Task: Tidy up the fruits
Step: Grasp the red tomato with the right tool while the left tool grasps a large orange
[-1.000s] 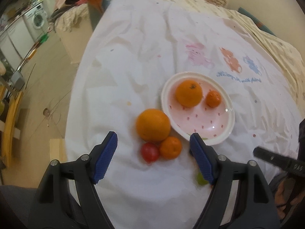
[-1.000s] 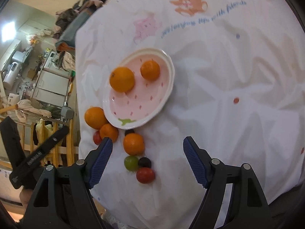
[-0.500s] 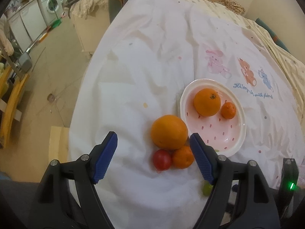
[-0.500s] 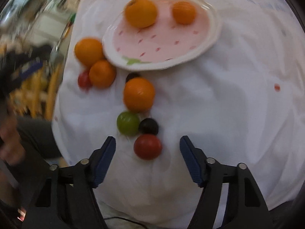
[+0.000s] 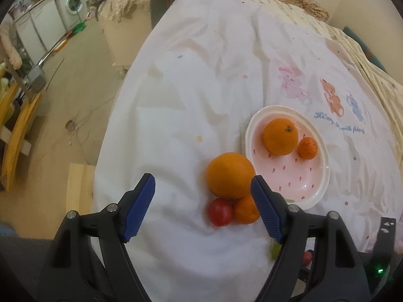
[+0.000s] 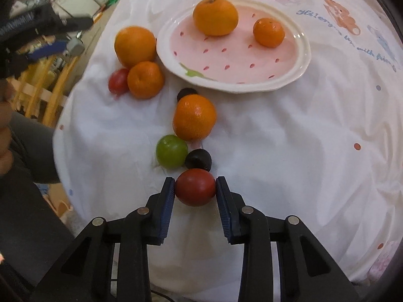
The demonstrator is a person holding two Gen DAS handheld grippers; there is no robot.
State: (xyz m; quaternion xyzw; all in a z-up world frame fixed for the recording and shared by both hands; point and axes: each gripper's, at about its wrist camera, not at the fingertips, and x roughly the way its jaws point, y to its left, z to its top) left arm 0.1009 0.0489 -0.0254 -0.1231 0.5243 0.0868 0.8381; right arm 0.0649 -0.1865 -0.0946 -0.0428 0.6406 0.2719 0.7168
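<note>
My right gripper (image 6: 195,188) is shut on a red tomato (image 6: 195,190) that rests on the white cloth. Just beyond it lie a green fruit (image 6: 171,151), a dark plum (image 6: 198,160), a mandarin (image 6: 194,117) and a second dark fruit (image 6: 186,92). The pink plate (image 6: 292,73) holds an orange (image 6: 215,16) and a small mandarin (image 6: 268,32). My left gripper (image 5: 202,211) is open above the cloth; a large orange (image 5: 229,175), a small red fruit (image 5: 219,212) and a small mandarin (image 5: 245,209) sit between its fingers, toward the right one. The plate (image 5: 323,176) lies to its right.
The cloth-covered table drops off at its left edge to the floor (image 5: 63,95). A washing machine (image 5: 71,2) and cabinets stand far left. A yellow wooden frame (image 5: 17,130) stands by the floor. Cartoon print and a patterned cover (image 5: 372,75) lie beyond the plate.
My right gripper moved down and forward to the red tomato and closed on it. My left gripper drifted left, so the fruit cluster now sits toward its right finger.
</note>
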